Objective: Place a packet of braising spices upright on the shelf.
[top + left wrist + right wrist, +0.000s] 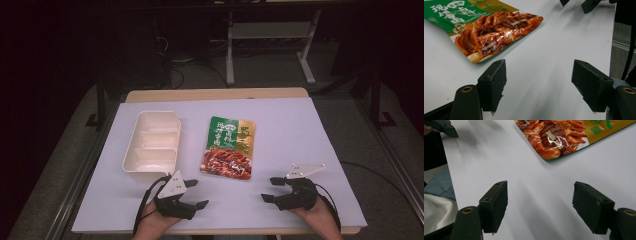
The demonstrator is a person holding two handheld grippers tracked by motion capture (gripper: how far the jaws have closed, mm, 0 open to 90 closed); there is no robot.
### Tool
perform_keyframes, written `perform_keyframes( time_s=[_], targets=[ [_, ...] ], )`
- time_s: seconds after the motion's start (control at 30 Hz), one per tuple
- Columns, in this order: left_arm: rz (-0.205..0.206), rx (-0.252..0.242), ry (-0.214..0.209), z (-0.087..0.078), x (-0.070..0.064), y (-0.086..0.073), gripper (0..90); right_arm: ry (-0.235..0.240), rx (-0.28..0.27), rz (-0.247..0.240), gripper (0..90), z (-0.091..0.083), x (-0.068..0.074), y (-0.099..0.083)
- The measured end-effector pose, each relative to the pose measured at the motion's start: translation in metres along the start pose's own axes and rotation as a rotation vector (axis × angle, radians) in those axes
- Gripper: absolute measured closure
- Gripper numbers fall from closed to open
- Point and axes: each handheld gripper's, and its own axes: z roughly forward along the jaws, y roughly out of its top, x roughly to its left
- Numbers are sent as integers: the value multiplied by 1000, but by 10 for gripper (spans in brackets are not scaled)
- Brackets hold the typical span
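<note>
A flat food pouch (229,146), green and gold on top with a picture of red braised meat below, lies in the middle of the white table cover. An empty white plastic tray (152,144) with compartments sits to its left. My left gripper (196,193) rests near the front edge below the tray, jaws open and empty, angled toward the pouch (489,27). My right gripper (272,189) sits at the front right, also open and empty, pointing left toward the pouch's lower corner (559,138).
The white cover (300,130) lies over a wooden table (215,93). Beyond the far edge stand a dark floor with cables and a white metal frame (270,45). The person's clothed lap (436,200) shows past the table edge in the right gripper view.
</note>
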Motion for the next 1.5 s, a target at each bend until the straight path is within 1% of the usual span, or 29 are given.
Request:
perform_keyframes(
  time_s=[0.07, 0.13, 0.23, 0.3, 0.37, 0.43, 0.47, 0.53, 0.6, 0.67, 0.7, 0.73, 0.77, 0.83, 0.87, 0.9, 0.93, 0.97, 1.07, 1.13, 1.17, 1.23, 1.27, 1.3, 1.33, 1.37, 1.4, 1.47, 1.5],
  targets=[
    [-5, 1, 0, 0, 1, -1, 274, -3, -2, -4, 280, 0, 1, 0],
    [-8, -4, 2, -1, 1, 0, 274, -16, -12, -29, 299, -3, 3, 0],
    [-7, -7, 3, -1, 2, 0, 276, -29, -17, -44, 304, -5, 4, 1],
    [-12, -12, 2, -1, 2, 1, 284, -61, -30, -59, 319, -7, 4, 2],
    [-14, -16, 6, -1, 3, 2, 290, -72, -35, -47, 304, -9, 2, 3],
    [-22, -22, 6, 0, 4, 4, 307, -64, -53, -33, 313, -12, 0, 3],
    [-19, -20, 7, 0, 5, 5, 329, -71, -46, -35, 317, -14, -2, 4],
    [-22, -23, 16, 2, 6, 8, 338, -73, -41, -38, 317, -14, -2, 5],
    [-16, -18, 23, 4, 8, 12, 380, -78, -42, -32, 315, -15, -4, 5],
    [-17, -18, 40, 9, 13, 19, 424, -77, -22, 7, 254, -14, -10, 4],
    [-17, -18, 40, 9, 13, 19, 436, -77, -22, 7, 254, -14, -10, 4],
    [-16, -16, 52, 11, 14, 21, 436, -73, -13, 24, 252, -13, -12, 4],
    [-30, -19, 55, 16, 18, 25, 438, -74, -4, 36, 252, -12, -14, 4],
    [-30, -18, 59, 18, 20, 27, 441, -79, 0, 36, 251, -12, -15, 4],
    [-27, -14, 72, 24, 22, 31, 461, -86, -3, 36, 249, -12, -15, 5],
    [-27, -14, 72, 24, 22, 31, 476, -86, -3, 36, 249, -12, -15, 5],
    [-27, -11, 77, 26, 23, 34, 500, -86, -9, 51, 239, -13, -17, 6],
    [-30, -7, 85, 30, 24, 36, 500, -86, -9, 51, 239, -13, -17, 6],
    [-41, 10, 101, 39, 28, 41, 566, -90, -2, 66, 233, -11, -19, 8],
    [-21, 25, 138, 44, 30, 43, 615, -97, -3, 62, 223, -10, -20, 9],
    [-23, 31, 148, 47, 31, 43, 646, -97, 2, 66, 224, -9, -21, 10],
    [-49, 39, 156, 53, 35, 42, 700, -101, 11, 72, 224, -6, -22, 12],
    [-67, 47, 165, 58, 38, 41, 752, -104, 27, 66, 224, -2, -24, 15],
    [-67, 47, 165, 58, 38, 41, 769, -104, 27, 66, 224, -2, -24, 15],
    [-75, 56, 169, 60, 40, 40, 769, -109, 35, 64, 224, -1, -24, 17],
    [-75, 66, 175, 61, 41, 40, 817, -113, 44, 53, 240, 2, -27, 23],
    [-81, 81, 191, 63, 43, 41, 834, -116, 45, 41, 266, 3, -29, 27],
    [-79, 91, 194, 65, 43, 41, 852, -115, 44, 40, 275, 4, -31, 31],
    [-70, 121, 204, 69, 43, 41, 887, -105, 48, 38, 307, 7, -36, 41]
  ],
)
